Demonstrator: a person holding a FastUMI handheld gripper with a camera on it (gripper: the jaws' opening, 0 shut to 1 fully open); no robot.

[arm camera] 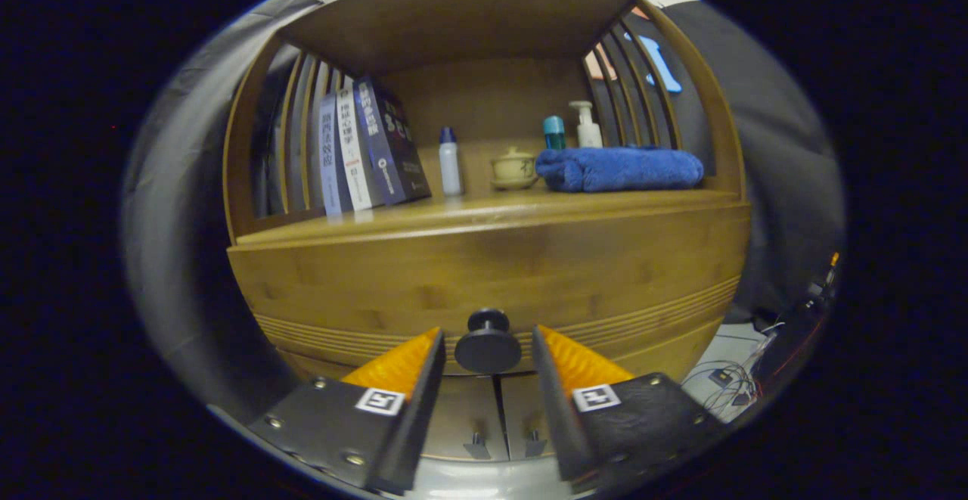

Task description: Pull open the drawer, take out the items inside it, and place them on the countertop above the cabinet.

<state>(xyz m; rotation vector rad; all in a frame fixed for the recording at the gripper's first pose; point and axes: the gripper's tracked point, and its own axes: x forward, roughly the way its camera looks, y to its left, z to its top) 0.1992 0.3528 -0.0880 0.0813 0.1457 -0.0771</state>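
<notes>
While agape, gripper (488,349) astride round knob (488,343) of wooden drawer (491,273).

The closed drawer (491,273) hides whatever lies inside it. The gripper (488,349) fingers, spread either side of the knob (488,345), cover the cabinet doors' (491,417) upper corners. The towel (620,169) masks the lower halves of two bottles (571,131) behind it.
</notes>
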